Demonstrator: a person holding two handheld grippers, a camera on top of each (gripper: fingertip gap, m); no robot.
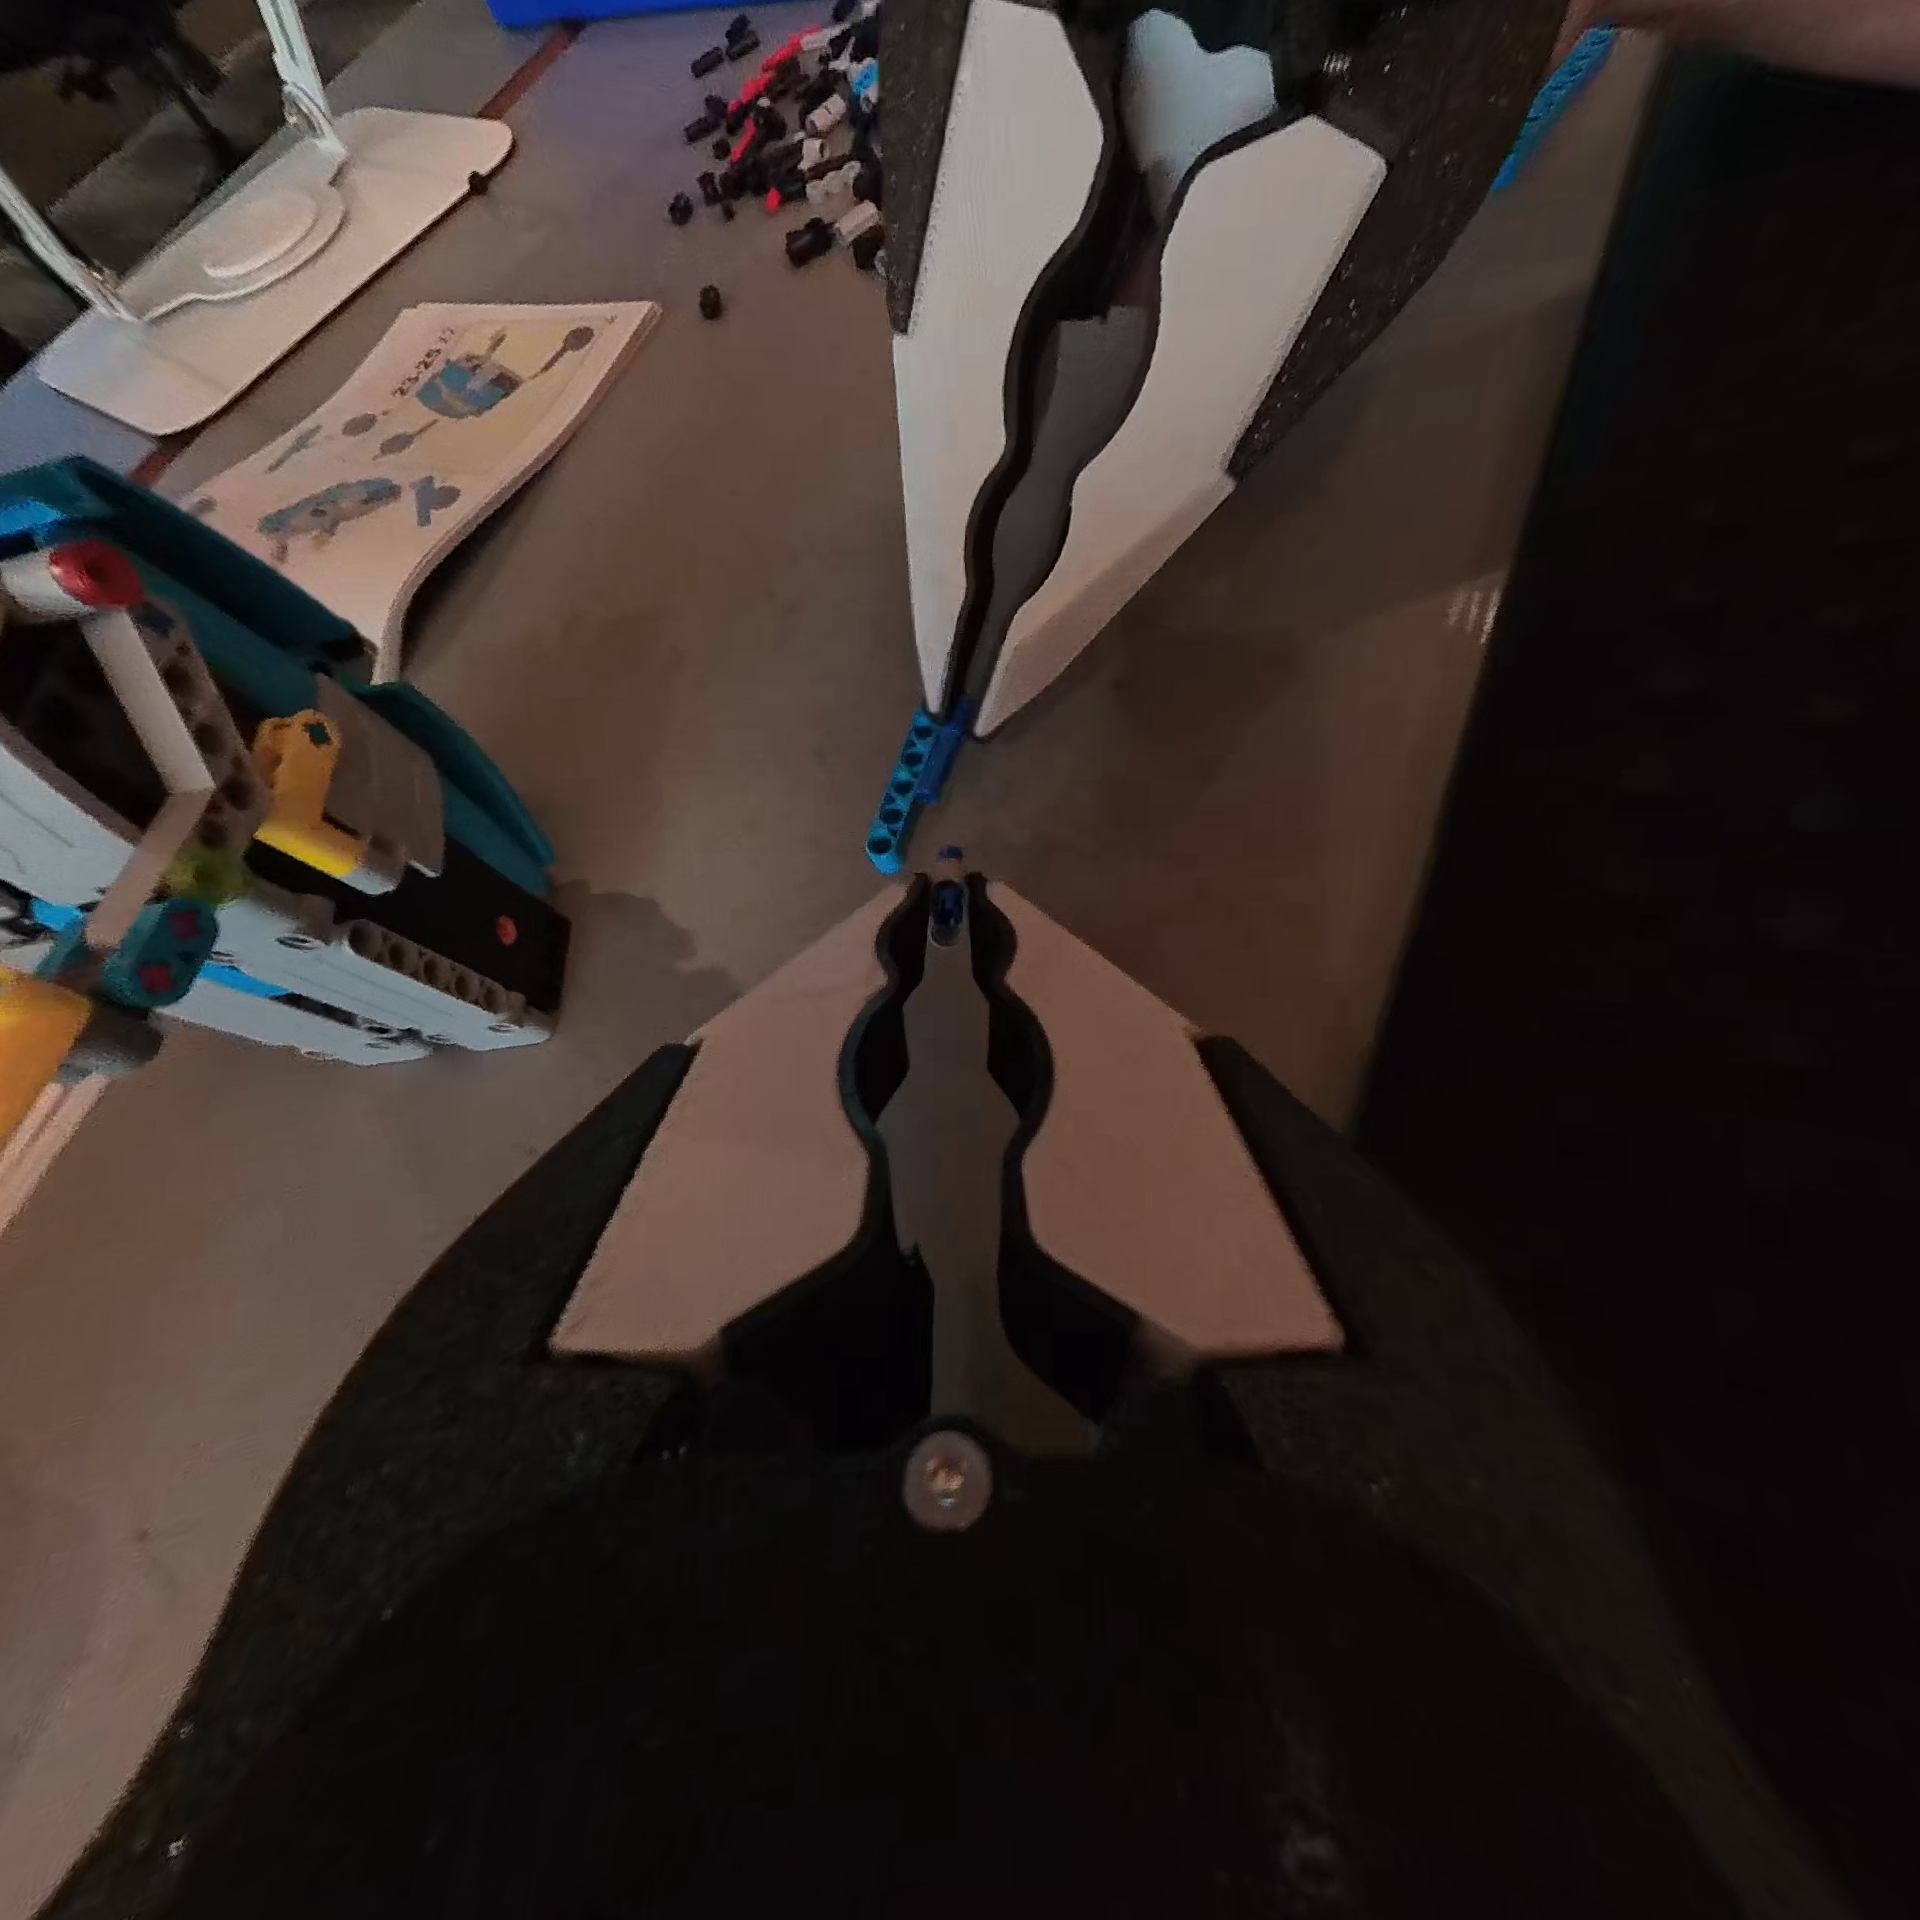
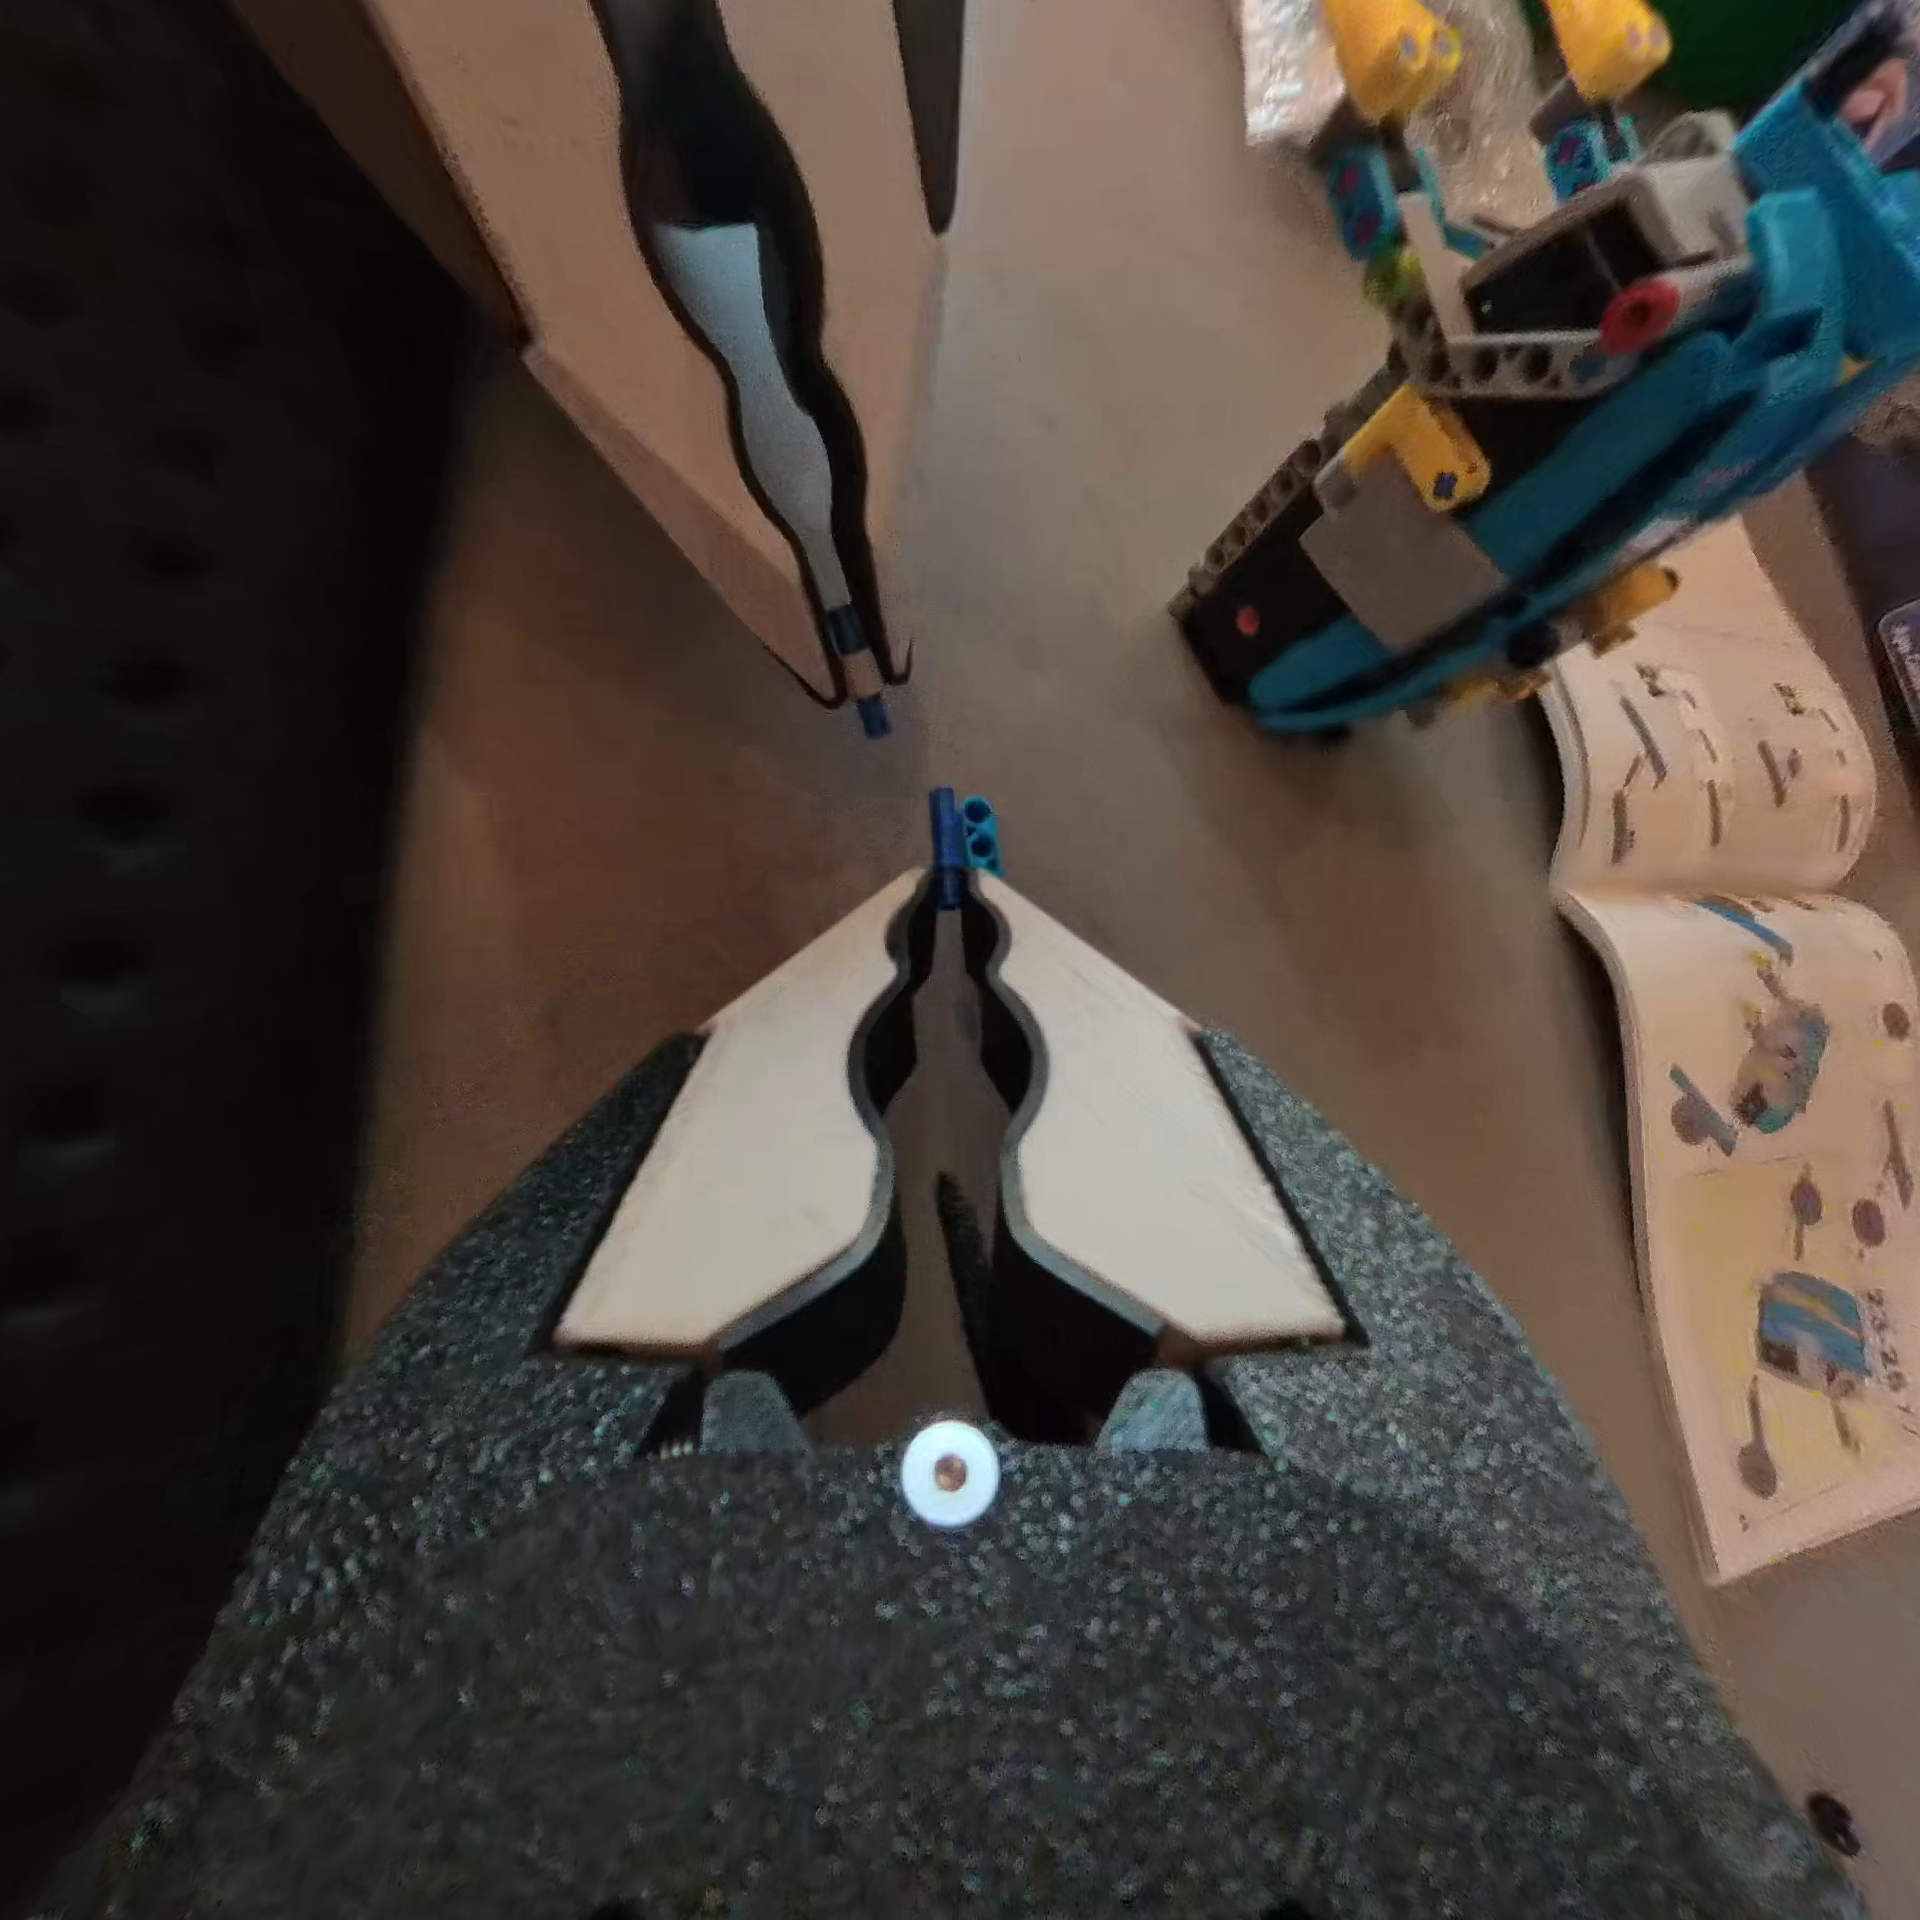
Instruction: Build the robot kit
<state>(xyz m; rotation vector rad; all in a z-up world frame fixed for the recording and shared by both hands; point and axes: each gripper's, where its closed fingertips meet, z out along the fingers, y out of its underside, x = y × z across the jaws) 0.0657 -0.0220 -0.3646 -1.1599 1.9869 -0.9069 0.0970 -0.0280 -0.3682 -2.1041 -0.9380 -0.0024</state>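
Observation:
My left gripper [image 1: 945, 883] is shut on a small dark blue pin [image 1: 948, 912] that sticks out just past its tips. My right gripper [image 1: 961, 727] comes in from above, shut on a light blue beam with holes [image 1: 912, 792]. The beam's lower end hangs just short of the pin. In the right wrist view my right gripper [image 2: 948, 878] grips the beam [image 2: 979, 831] beside a dark blue connector [image 2: 943, 836] on it. The left gripper [image 2: 862, 688] faces it with the pin [image 2: 875, 715] pointing at the beam. A small gap lies between pin and beam.
A teal, white and yellow brick vehicle model [image 1: 312, 831] [image 2: 1538, 488] stands on the brown table. An open instruction booklet [image 1: 447, 447] [image 2: 1756, 1143] lies beside it. A pile of small black, red and white pins [image 1: 790, 145] and a white stand base [image 1: 270, 229] lie farther back. A dark drop-off [image 1: 1714, 935] borders the table. The tips of both grippers are at nearly the same place.

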